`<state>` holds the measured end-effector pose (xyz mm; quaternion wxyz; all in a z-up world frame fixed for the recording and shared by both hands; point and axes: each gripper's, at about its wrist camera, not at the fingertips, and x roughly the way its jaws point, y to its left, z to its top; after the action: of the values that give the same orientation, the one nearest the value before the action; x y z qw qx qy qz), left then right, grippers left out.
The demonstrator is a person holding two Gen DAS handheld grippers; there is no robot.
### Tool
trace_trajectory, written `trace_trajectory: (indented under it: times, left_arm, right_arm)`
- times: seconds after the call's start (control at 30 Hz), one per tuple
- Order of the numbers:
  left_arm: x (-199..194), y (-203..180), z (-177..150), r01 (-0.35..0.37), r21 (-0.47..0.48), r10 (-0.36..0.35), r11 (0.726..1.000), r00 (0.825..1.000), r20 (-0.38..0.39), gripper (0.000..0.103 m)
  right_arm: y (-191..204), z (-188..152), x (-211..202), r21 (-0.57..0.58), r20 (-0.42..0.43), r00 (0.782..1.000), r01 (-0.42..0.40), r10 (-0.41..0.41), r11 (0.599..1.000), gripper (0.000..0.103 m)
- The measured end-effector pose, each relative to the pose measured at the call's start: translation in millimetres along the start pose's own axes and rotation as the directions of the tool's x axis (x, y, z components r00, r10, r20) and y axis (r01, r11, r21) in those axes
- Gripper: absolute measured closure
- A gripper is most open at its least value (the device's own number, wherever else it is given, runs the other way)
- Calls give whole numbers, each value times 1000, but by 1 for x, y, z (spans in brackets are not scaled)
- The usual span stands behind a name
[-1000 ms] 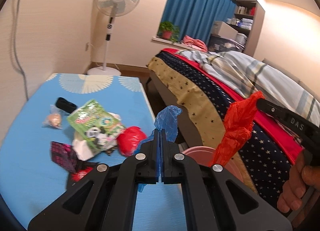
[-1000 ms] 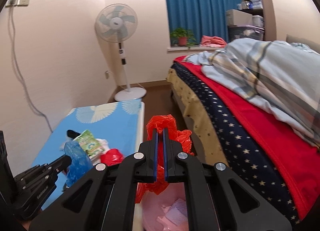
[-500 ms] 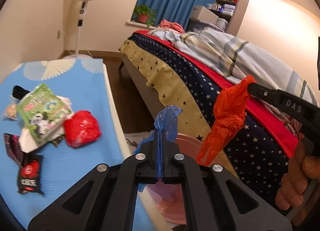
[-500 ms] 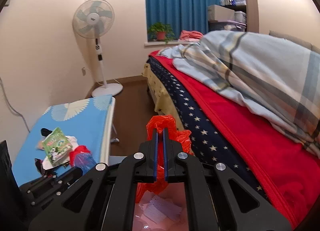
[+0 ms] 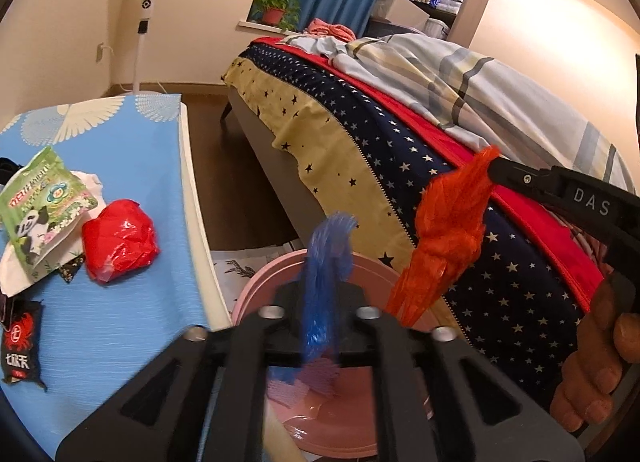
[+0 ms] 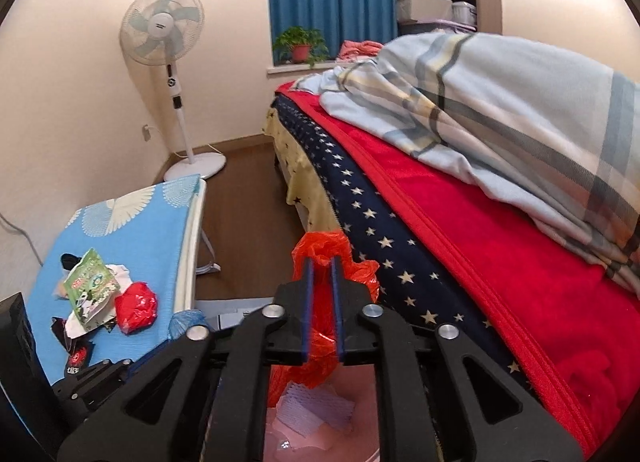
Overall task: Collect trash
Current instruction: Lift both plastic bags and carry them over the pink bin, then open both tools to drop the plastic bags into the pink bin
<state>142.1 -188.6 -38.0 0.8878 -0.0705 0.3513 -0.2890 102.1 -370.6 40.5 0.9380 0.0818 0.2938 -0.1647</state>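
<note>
Both tools tilt downward over the pink bin (image 5: pixel 256 282), which sits on the floor between the tabletop (image 5: pixel 132 166) and the bed (image 5: pixel 400 150). Left tool (image 5: pixel 320 294) has its jaws a narrow gap apart, having just been opening, with a crumpled blue plastic bag (image 5: pixel 326 258) standing between them above the bin; cannot tell if the pads still press it. Right tool (image 6: pixel 321 266) likewise shows a narrow gap that has just opened, with a crinkled orange-red plastic bag (image 6: pixel 320 338) hanging loose between the blue-edged fingers (image 6: pixel 307 302), its lower end over the bin. In the left wrist view the right tool's black arm comes in from the bed side, a hand (image 5: pixel 592 374) wrapped round its grip. Inside the bin lie white waffle-textured paper pieces (image 6: pixel 316 406). More trash remains on the tabletop beside the bin: a shiny red plastic wad (image 5: pixel 120 242), a green panda-print packet (image 5: pixel 40 210) on white tissue, a black sachet (image 5: pixel 20 346) near the front edge. The tabletop has a light blue cloth with white fan motifs. The bed carries star-print navy and yellow covers, a red blanket and a plaid quilt (image 6: pixel 500 102). A white standing fan (image 6: pixel 168 42) is beyond the tabletop by the wall.
</note>
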Motion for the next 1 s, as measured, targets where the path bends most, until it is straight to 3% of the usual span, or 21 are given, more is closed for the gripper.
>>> trace_trajectory:
  times: [0.03, 0.1, 0.13, 0.53, 0.83, 1.0]
  left_arm:
    - [-1, 1, 0, -5, -3, 5, 1000, 1000, 5, 79]
    - [-2, 2, 1, -2, -10, 3, 1000, 1000, 8, 79]
    - [-4, 3, 2, -3, -11, 3, 1000, 1000, 12, 79]
    - [-24, 12, 8, -23, -31, 24, 999, 998, 53, 79]
    - [-59, 27, 19, -64, -51, 70, 997, 991, 114, 79]
    - [-83, 42, 36, -100, -67, 108, 993, 986, 125, 79]
  right_arm:
    - [-1, 0, 0, 5, 1, 1000, 6, -6, 1000, 80]
    - [-2, 0, -1, 11, 7, 1000, 18, -18, 1000, 63]
    - [-3, 1, -2, 13, 11, 1000, 20, -20, 1000, 62]
    - [-2, 3, -11, 24, 41, 999, -13, 12, 1000, 61]
    - [13, 9, -22, 28, 75, 990, -121, 119, 992, 61]
    - [30, 22, -30, 16, 85, 972, -219, 217, 976, 62]
